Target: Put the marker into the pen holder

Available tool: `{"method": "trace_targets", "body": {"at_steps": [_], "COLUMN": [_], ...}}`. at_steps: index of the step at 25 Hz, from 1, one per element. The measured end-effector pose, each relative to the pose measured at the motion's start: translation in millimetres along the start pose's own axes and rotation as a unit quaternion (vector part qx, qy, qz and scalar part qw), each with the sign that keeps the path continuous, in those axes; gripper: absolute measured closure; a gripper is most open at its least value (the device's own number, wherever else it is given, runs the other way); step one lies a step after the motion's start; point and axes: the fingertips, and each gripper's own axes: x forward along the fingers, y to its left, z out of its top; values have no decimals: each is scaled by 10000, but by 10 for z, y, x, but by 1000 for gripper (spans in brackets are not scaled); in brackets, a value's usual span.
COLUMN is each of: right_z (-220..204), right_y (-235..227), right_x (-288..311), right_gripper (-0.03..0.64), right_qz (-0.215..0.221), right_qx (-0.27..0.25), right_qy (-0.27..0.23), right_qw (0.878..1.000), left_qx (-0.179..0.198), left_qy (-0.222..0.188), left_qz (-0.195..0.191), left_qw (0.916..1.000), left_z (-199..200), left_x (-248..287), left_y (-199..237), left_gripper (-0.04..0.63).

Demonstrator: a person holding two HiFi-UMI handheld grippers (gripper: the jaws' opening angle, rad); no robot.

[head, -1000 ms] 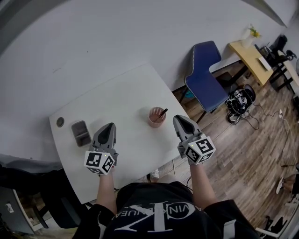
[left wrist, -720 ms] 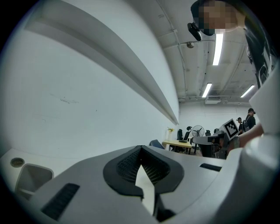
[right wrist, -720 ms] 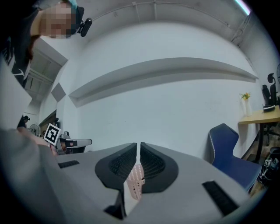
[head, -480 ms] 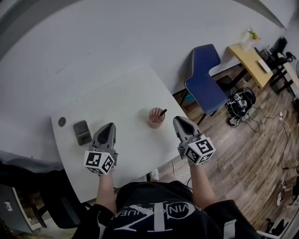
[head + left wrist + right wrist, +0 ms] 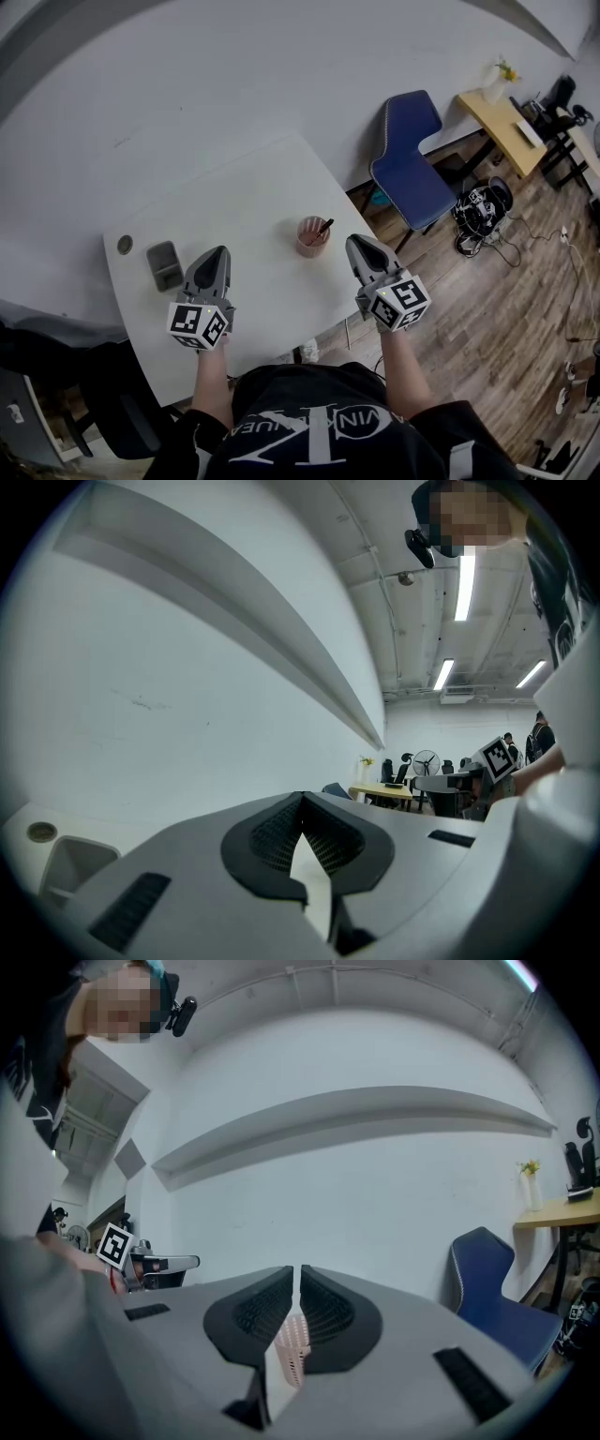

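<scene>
A pinkish mesh pen holder (image 5: pixel 313 236) stands on the white table (image 5: pixel 253 197) near its right edge. A dark marker (image 5: pixel 325 226) leans inside it against the right rim. My right gripper (image 5: pixel 353 240) is just right of the holder, apart from it, shut and empty. In the right gripper view the right gripper (image 5: pixel 297 1271) has its jaws together, and a strip of the pen holder (image 5: pixel 292 1357) shows beyond them. My left gripper (image 5: pixel 220 250) hovers over the table's near left part, shut with nothing in it; in the left gripper view the left gripper (image 5: pixel 300 799) has its tips meeting.
A grey rectangular object (image 5: pixel 165 265) lies on the table left of the left gripper, with a small round disc (image 5: pixel 125 244) beyond it. A blue chair (image 5: pixel 412 159) stands right of the table. A yellow desk (image 5: pixel 506 112) and cables (image 5: pixel 483 204) are on the wooden floor.
</scene>
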Motion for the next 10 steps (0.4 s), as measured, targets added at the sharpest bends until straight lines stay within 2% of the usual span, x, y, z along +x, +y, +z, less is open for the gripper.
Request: {"method": "trace_targets", "body": {"at_steps": [10], "right_z": [-43], "right_y": [-48], "right_x": [-22], "right_gripper": [578], "right_qz": [-15], "right_qx": [66], "right_qy": [26], "right_qw": [10000], "left_qx": [-72], "left_qy": [13], "left_qz": [-5], "left_qw": [10000], "left_z": [-36], "left_x": [42], "left_y": [-7], "left_gripper": [581]}}
